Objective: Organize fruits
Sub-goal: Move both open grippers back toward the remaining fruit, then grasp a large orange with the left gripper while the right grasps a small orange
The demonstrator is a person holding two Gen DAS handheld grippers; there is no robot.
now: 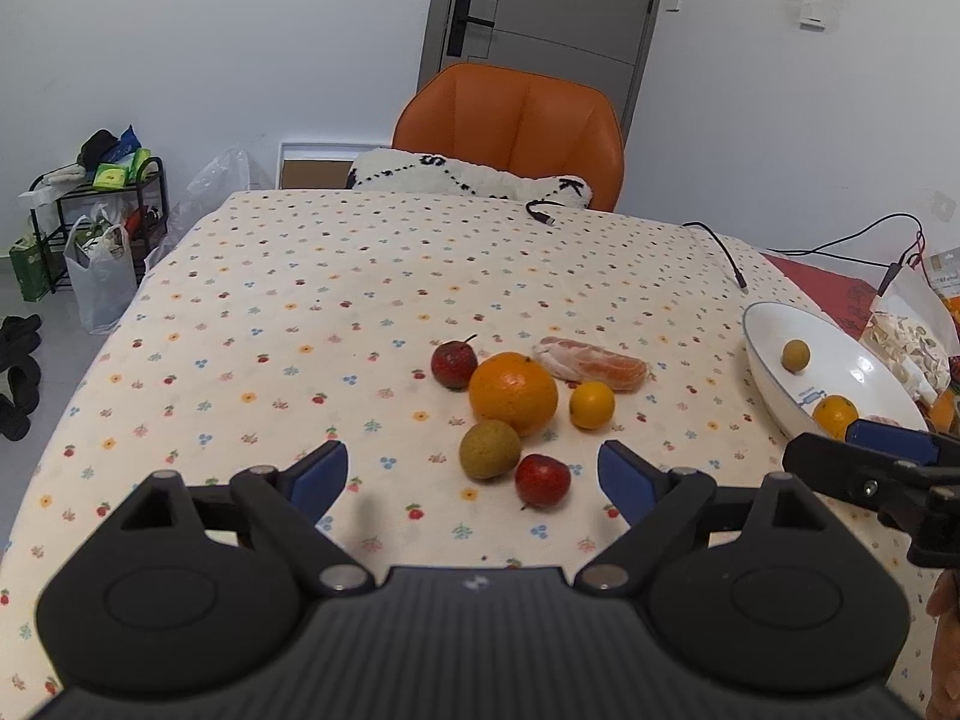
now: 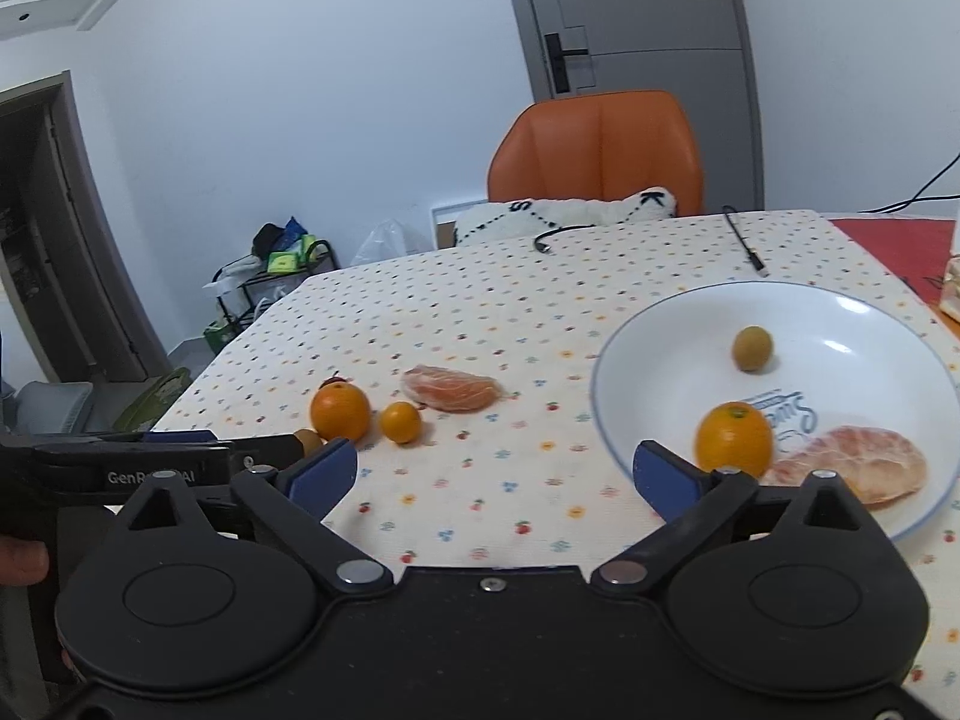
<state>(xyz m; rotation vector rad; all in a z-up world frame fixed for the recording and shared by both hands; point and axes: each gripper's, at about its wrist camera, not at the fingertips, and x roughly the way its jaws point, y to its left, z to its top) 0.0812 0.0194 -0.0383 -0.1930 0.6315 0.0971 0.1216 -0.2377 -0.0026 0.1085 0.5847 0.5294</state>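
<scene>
A: Left claw (image 1: 473,477) state? Right claw (image 2: 495,473)?
B: Both gaped, empty. 6 fruits (image 1: 513,393) clustered on tabletop (image 1: 240,312); plate (image 2: 870,324) at 3 o'clock held 3.

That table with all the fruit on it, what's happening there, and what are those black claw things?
A person is sorting fruit into a white plate with two hand-held grippers. The plate already holds a small orange, a peeled citrus piece and a small greenish fruit. On the tablecloth remain a large orange, a small orange, two red fruits, a green-brown one and another peeled piece. The left gripper and right gripper are both open and empty.
</scene>
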